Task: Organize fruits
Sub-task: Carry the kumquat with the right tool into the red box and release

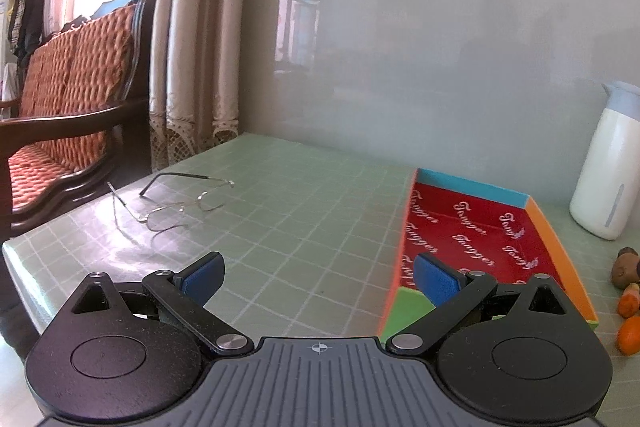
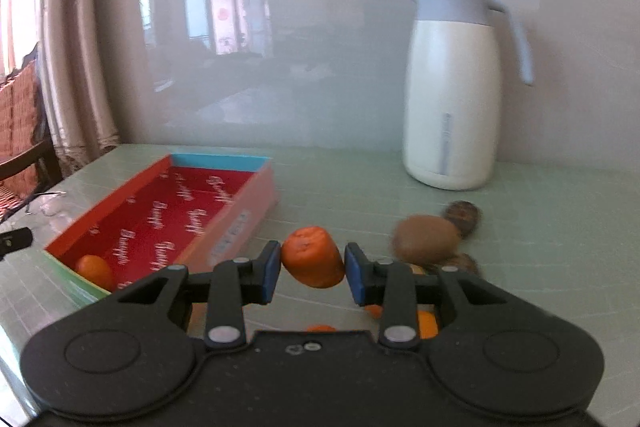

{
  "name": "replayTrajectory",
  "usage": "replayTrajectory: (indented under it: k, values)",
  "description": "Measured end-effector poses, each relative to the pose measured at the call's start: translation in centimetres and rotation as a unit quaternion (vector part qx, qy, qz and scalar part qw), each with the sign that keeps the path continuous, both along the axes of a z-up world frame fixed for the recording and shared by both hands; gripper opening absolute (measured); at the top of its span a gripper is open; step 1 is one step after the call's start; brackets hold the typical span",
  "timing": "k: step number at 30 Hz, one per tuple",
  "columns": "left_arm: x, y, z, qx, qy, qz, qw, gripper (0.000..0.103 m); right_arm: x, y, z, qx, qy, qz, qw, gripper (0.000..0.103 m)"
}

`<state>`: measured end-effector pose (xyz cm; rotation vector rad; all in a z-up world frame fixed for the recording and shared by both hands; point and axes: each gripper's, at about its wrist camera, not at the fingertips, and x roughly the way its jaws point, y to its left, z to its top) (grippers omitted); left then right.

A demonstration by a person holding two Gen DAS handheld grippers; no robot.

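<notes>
A small orange fruit (image 2: 313, 257) is clamped between the pads of the right gripper (image 2: 312, 267), at frame centre. The red box (image 2: 120, 195) lies to the lower left of it, long axis running toward upper right. The left gripper (image 1: 316, 277) is spread wide and empty beside the box.

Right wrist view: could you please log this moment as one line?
right gripper: shut on small orange fruit | left gripper: open, empty | red-lined cardboard box: one orange fruit inside
</notes>
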<state>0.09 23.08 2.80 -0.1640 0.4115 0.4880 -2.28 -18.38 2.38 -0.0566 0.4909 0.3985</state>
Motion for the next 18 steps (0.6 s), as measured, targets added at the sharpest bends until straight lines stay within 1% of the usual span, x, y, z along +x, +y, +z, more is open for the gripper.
replayTrajectory:
  k: [8, 18]
  values:
    - [-1.0, 2.3, -0.3, -0.008, 0.002, 0.021, 0.9997, 0.100, -0.4, 5.9, 0.3, -0.006, -0.011, 0.064, 0.998, 0.033]
    - [-1.7, 3.2, -0.6, -0.008, 0.009, 0.031, 0.9995, 0.100, -0.4, 10.5, -0.8, -0.005, 0.003, 0.105, 0.994, 0.034]
